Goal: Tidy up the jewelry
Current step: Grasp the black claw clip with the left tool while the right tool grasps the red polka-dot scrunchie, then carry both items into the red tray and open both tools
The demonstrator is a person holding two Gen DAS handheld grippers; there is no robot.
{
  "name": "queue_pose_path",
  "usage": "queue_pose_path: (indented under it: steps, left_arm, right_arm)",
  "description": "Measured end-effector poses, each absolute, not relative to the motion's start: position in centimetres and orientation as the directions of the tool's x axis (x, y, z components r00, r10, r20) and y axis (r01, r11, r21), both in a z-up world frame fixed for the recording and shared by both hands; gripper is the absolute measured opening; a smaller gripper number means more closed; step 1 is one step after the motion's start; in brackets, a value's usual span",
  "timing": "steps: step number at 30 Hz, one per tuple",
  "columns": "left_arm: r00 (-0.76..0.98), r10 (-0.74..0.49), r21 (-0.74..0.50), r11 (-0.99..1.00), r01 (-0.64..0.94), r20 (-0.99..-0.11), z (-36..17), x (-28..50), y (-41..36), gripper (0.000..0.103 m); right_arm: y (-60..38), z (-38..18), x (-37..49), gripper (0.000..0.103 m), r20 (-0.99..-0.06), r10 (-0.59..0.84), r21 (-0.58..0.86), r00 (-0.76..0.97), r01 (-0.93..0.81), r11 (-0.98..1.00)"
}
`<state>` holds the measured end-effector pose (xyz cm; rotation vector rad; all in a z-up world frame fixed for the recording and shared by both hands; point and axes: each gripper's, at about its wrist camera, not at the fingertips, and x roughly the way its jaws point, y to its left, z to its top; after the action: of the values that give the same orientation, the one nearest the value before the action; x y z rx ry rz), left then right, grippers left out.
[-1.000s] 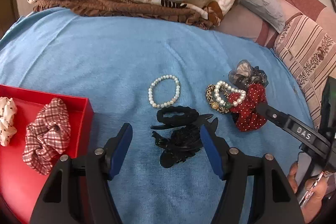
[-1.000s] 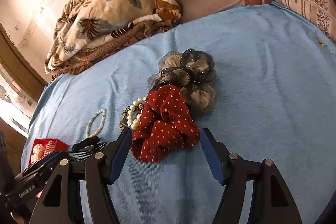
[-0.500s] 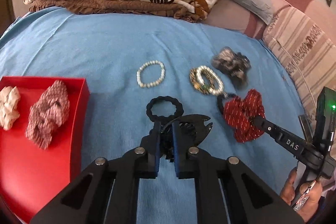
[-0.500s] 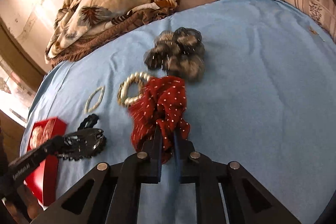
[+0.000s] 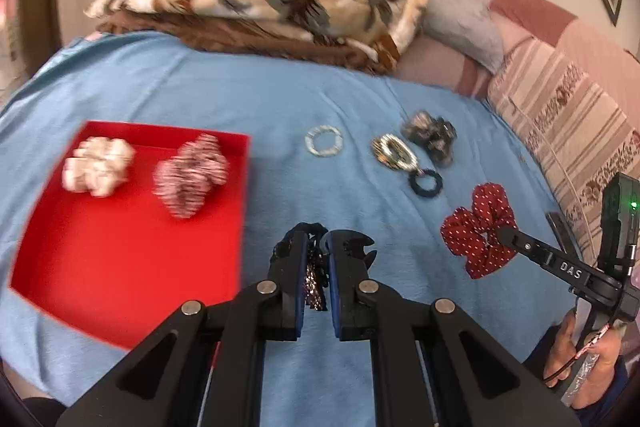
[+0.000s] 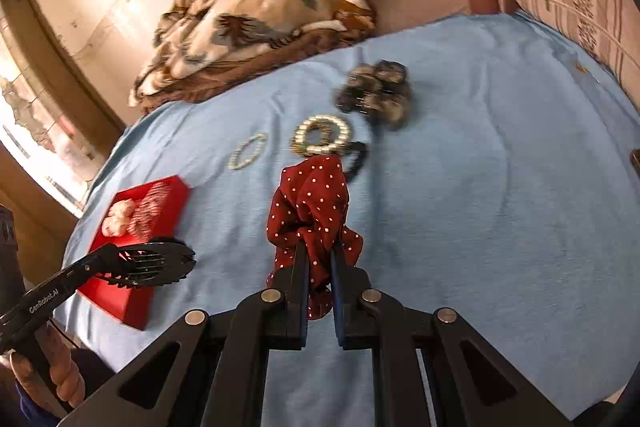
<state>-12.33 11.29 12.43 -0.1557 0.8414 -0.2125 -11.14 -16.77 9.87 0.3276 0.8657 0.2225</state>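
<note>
My left hand-held gripper (image 5: pixel 316 247), clamped on the black hair clip (image 5: pixel 352 247), had the red box (image 5: pixel 120 259) just to its left.

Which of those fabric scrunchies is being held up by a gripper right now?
The dark red one with white dots, pinched in the right gripper. The white and plaid ones sit in the red tray; the grey-brown one lies on the blue cloth.
</note>
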Motion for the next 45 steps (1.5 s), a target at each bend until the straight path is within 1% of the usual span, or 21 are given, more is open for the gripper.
queue_pose_path:
  steps: [6, 10, 16, 21, 23, 25, 29, 33, 35, 38, 41, 43, 44, 45]
  left_arm:
    - [0.705, -0.161, -0.237, 0.971, -0.010, -0.691, 14.0, -13.7, 17.5, 0.009]
    - [0.724, -0.128, -0.295, 0.949, -0.108, -0.677, 14.4, -14.6, 22.7, 0.009]
    - [0.727, -0.129, -0.398, 0.893, -0.211, -0.675, 13.7, -15.3, 29.3, 0.009]
    - [0.726, -0.127, -0.424, 0.873, -0.241, -0.675, 12.4, -15.6, 32.0, 0.009]
    - [0.734, -0.157, -0.465, 0.853, -0.236, -0.660, 11.8, -15.8, 33.0, 0.009]
    - [0.742, -0.203, -0.535, 0.810, -0.240, -0.639, 10.9, -15.8, 34.3, 0.009]
    - [0.775, -0.301, -0.675, 0.707, -0.210, -0.556, 9.5, -16.2, 36.2, 0.009]
    - [0.799, -0.363, -0.758, 0.631, -0.166, -0.478, 8.8, -16.6, 37.1, 0.009]
    - [0.809, -0.415, -0.801, 0.588, -0.111, -0.416, 8.8, -16.6, 37.3, 0.009]
    - [0.798, -0.489, -0.830, 0.557, -0.026, -0.353, 9.2, -16.4, 36.7, 0.009]
    - [0.767, -0.559, -0.833, 0.551, 0.060, -0.315, 10.8, -15.6, 34.6, 0.009]
    - [0.738, -0.626, -0.841, 0.519, 0.156, -0.250, 12.4, -15.3, 33.1, 0.009]
    - [0.730, -0.642, -0.833, 0.519, 0.189, -0.235, 13.6, -15.1, 32.3, 0.009]
    - [0.730, -0.639, -0.824, 0.533, 0.193, -0.242, 14.2, -15.1, 31.8, 0.010]
  right_arm:
    - [-11.5, 12.1, -11.4, 0.010, -0.683, 0.398, 0.370, 0.612, -0.180, 0.912]
    - [-6.9, 13.1, -11.0, 0.010, -0.676, 0.446, 0.356, 0.586, -0.270, 0.895]
    - [-0.9, 13.3, -10.9, 0.010, -0.677, 0.500, 0.336, 0.540, -0.377, 0.863]
    - [2.6, 12.5, -10.6, 0.010, -0.688, 0.538, 0.357, 0.486, -0.419, 0.835]
    - [3.7, 12.1, -10.4, 0.010, -0.689, 0.557, 0.372, 0.464, -0.433, 0.821]
    - [4.5, 11.8, -10.3, 0.010, -0.691, 0.567, 0.380, 0.448, -0.442, 0.812]
    - [5.8, 11.1, -10.0, 0.010, -0.701, 0.573, 0.384, 0.425, -0.453, 0.805]
    - [6.5, 10.2, -9.9, 0.011, -0.713, 0.570, 0.380, 0.408, -0.459, 0.803]
    - [6.5, 10.0, -10.0, 0.011, -0.714, 0.573, 0.382, 0.404, -0.461, 0.801]
    - [6.4, 9.9, -10.0, 0.011, -0.713, 0.569, 0.377, 0.409, -0.460, 0.804]
    - [5.0, 10.4, -10.2, 0.010, -0.697, 0.566, 0.388, 0.440, -0.432, 0.814]
    - [3.0, 10.7, -10.5, 0.011, -0.694, 0.536, 0.372, 0.480, -0.398, 0.838]
    - [2.5, 10.8, -10.5, 0.011, -0.694, 0.529, 0.370, 0.488, -0.390, 0.844]
    - [1.7, 11.0, -10.4, 0.011, -0.695, 0.524, 0.371, 0.492, -0.379, 0.848]
